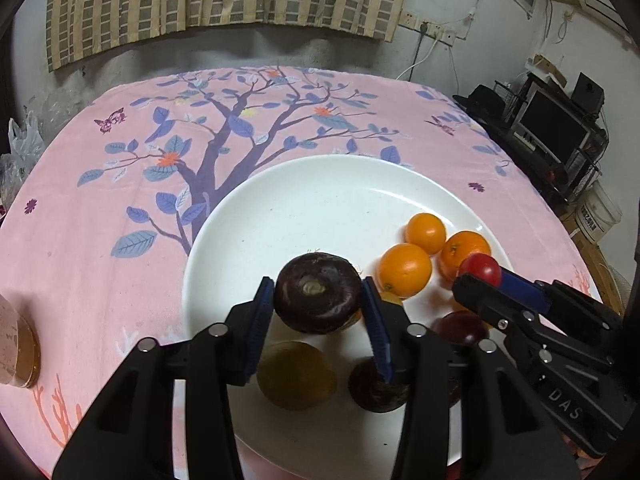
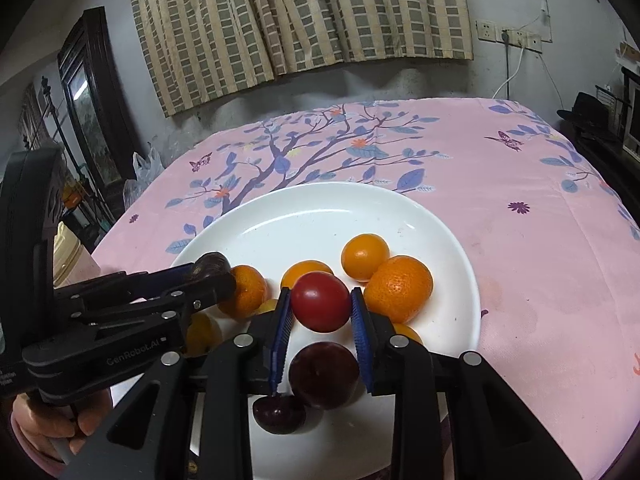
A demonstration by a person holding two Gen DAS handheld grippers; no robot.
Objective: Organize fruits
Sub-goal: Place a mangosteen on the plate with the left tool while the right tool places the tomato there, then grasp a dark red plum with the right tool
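Ahead of the claw, a glossy white ceramic plate [image 1: 280, 216] is gleaming on a soft, matt pink printed cloth [image 1: 100, 240]; a smooth, shiny red tomato [image 2: 320, 301] is glinting between ribbed blue pads [image 2: 282, 332].

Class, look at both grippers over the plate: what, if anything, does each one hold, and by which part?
The left gripper has a dark purple fruit between its pads, by its sides. The right gripper has a red tomato, also by its sides.

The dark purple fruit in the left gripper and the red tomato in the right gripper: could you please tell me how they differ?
The dark purple fruit is larger, flattened and dull, showing a pale stem scar. The red tomato is smaller, rounder, glossy and bright. Each sits between blue pads, the fruit in the left gripper and the tomato in the right gripper, above the white plate.
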